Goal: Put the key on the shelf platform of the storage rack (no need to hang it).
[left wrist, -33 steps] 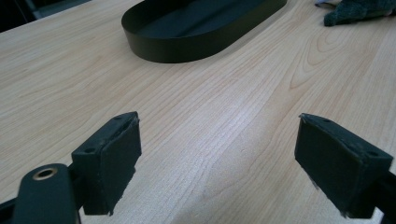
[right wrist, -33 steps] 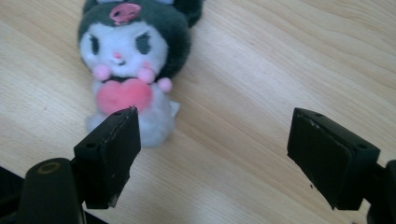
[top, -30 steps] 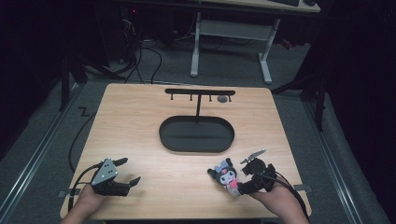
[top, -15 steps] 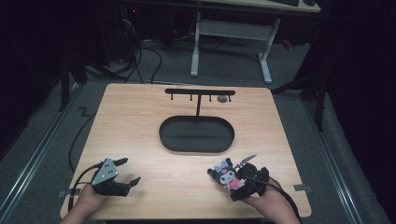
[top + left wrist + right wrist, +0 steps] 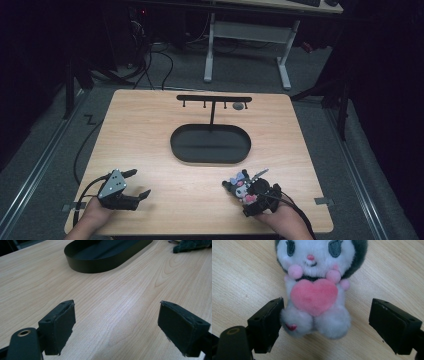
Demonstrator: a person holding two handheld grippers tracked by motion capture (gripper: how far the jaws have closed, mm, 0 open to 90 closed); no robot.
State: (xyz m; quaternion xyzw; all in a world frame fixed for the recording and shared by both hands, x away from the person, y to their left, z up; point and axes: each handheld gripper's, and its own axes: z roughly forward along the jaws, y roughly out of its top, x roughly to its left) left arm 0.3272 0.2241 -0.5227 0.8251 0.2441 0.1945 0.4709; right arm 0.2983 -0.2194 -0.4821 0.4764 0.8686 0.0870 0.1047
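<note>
plush (image 5: 317, 292): on table (image 5: 150, 130), near right front edge, between right gripper (image 5: 325, 322) jaws | right fingers (image 5: 265, 323): spread, just closing a bit, left pad at plush foot, no pinch yet | left gripper (image 5: 116, 325): spread wide, nothing between | handling: probably light, soft, squashy, not fragile | grip: across lower body, below pink heart

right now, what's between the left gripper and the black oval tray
Nothing but bare wood of the table. The left gripper view shows it running unbroken from the left gripper, jaws open, up to the black oval tray; the high view agrees.
</note>
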